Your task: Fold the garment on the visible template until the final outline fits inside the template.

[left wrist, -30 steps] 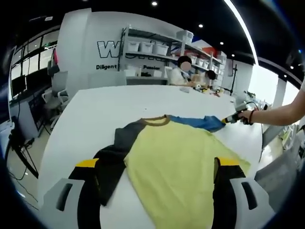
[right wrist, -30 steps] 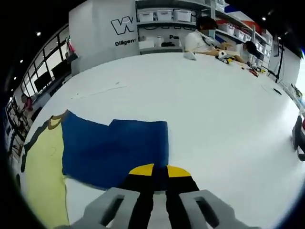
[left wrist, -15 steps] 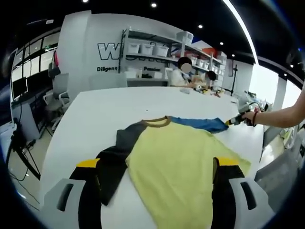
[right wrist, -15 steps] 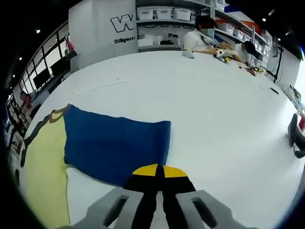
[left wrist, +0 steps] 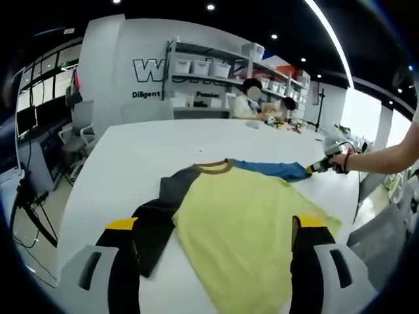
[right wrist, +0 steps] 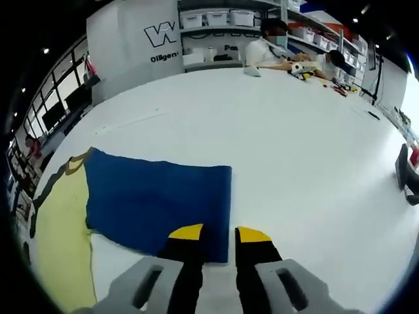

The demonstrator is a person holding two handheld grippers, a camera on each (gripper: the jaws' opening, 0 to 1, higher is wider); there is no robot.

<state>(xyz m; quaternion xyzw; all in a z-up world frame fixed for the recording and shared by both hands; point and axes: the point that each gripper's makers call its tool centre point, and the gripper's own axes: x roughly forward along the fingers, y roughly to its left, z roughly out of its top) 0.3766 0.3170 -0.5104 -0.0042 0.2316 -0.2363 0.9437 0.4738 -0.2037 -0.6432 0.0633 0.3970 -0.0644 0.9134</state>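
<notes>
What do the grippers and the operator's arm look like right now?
Each gripper has pale grey housings with dark slots, black jaws and yellow tips: the left gripper, the right gripper. The person's bare forearm carries a dark wristband; no sleeve shows.

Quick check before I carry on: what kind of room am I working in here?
Probably a workshop or lab. A big white table holds the shirt, metal shelving carries white storage bins, and people work at the table's far end.
</notes>
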